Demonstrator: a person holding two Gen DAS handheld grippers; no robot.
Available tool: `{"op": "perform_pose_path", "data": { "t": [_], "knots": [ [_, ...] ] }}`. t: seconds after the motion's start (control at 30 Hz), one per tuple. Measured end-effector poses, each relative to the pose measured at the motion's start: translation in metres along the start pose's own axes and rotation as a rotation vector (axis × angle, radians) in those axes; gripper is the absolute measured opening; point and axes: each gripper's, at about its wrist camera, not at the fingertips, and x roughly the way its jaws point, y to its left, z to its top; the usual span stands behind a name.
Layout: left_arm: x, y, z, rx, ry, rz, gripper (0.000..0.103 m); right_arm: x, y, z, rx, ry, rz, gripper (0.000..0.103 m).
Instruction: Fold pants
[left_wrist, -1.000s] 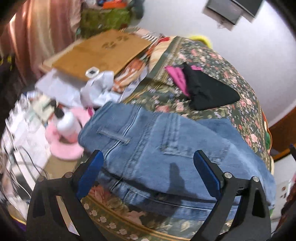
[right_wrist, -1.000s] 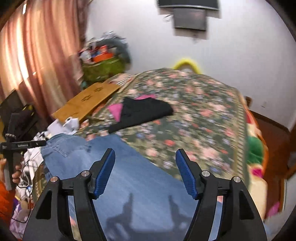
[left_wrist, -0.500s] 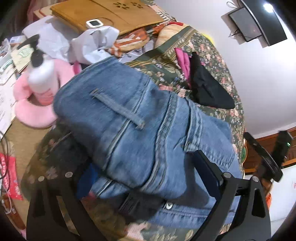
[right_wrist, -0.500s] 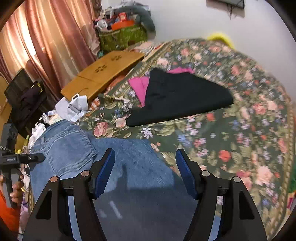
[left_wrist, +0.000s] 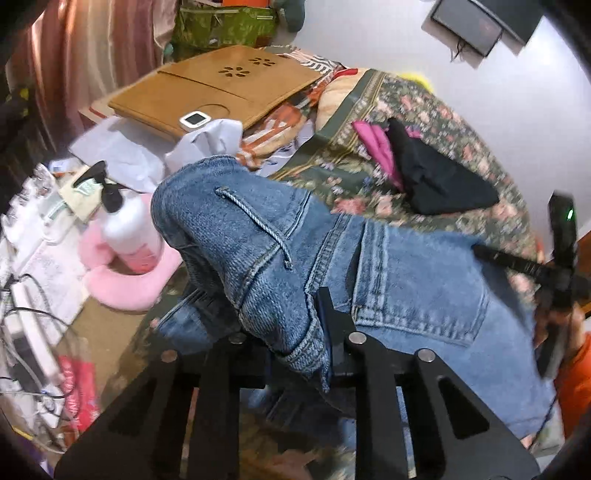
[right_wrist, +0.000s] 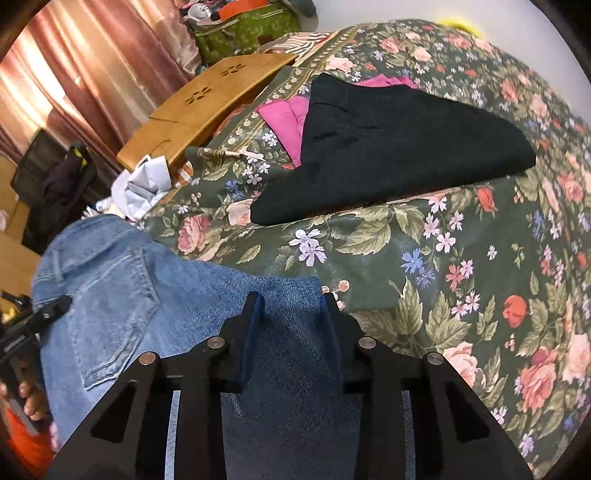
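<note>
1. The waistband of the jeans (left_wrist: 258, 236), bunched at the bed's left edge, is pinched by the left gripper (left_wrist: 295, 332), its jaws just closed.
2. The denim's far edge is clamped by the right gripper (right_wrist: 291, 325), jaws just closed.
3. Open floral bedspread (right_wrist: 461, 258) is seen rightward, below the black garment (right_wrist: 388, 147).

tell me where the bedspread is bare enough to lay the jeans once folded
Bare floral bedspread lies right of the jeans and in front of the black garment. Crowded: the side beyond the waistband, with the lotion bottle, pink cushion and wooden tray.
</note>
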Motion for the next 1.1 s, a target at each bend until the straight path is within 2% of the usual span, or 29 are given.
{"op": "perform_pose_path", "data": {
  "t": [0.1,0.2,0.23,0.27,0.33,0.47,0.57,0.6,0.63,0.67,0.7,0.77,0.8,0.83,0.9,0.97,1.1],
  "knots": [
    [0.016,0.009,-0.016,-0.024,0.074,-0.006,0.022,-0.001,0.003,0.002,-0.023,0.002,-0.031,0.029],
    [0.012,0.014,-0.021,-0.043,0.073,-0.036,0.027,-0.007,0.008,0.003,-0.053,-0.008,-0.073,0.03],
    [0.01,0.017,-0.019,-0.056,0.079,-0.049,0.033,-0.011,0.01,0.003,-0.05,-0.011,-0.088,0.03],
    [0.007,0.02,-0.016,-0.067,0.084,-0.051,0.047,-0.016,0.012,0.002,-0.052,-0.014,-0.093,0.03],
    [-0.001,0.027,-0.01,-0.083,0.066,-0.045,0.065,-0.028,0.017,-0.003,-0.06,-0.029,-0.086,0.035],
    [-0.006,0.043,0.007,-0.103,0.021,-0.045,0.07,-0.059,0.029,-0.022,-0.06,-0.075,-0.044,0.049],
    [0.01,0.06,0.019,-0.155,0.08,-0.1,0.07,-0.07,0.037,-0.04,-0.053,-0.072,-0.02,0.051],
    [0.015,0.065,0.021,-0.179,0.088,-0.112,0.067,-0.072,0.039,-0.046,-0.052,-0.066,-0.015,0.051],
    [0.016,0.068,0.021,-0.185,0.087,-0.11,0.049,-0.074,0.04,-0.053,-0.049,-0.062,-0.011,0.051],
    [0.017,0.07,0.022,-0.181,0.078,-0.07,0.021,-0.076,0.041,-0.06,-0.044,-0.057,-0.01,0.051],
    [0.016,0.07,0.022,-0.177,0.066,-0.031,0.014,-0.076,0.042,-0.068,-0.038,-0.05,-0.01,0.051],
    [0.008,0.067,0.022,-0.163,0.024,-0.007,0.013,-0.074,0.042,-0.081,-0.022,-0.031,-0.01,0.051],
    [0.002,0.064,0.021,-0.14,0.001,0.029,0.011,-0.071,0.041,-0.087,-0.01,-0.015,-0.012,0.051],
    [-0.008,0.059,0.018,-0.101,-0.05,0.1,0.01,-0.07,0.041,-0.093,-0.002,-0.012,-0.011,0.051],
    [-0.015,0.056,0.014,-0.067,-0.079,0.149,0.01,-0.074,0.042,-0.099,-0.01,-0.038,-0.028,0.053],
    [-0.008,0.059,0.007,-0.056,-0.048,0.161,0.01,-0.079,0.042,-0.096,0.006,-0.031,-0.024,0.053],
    [0.01,0.062,-0.006,-0.016,0.015,0.182,0.01,-0.091,0.041,-0.087,0.052,-0.105,0.005,0.053]
  ]
}}
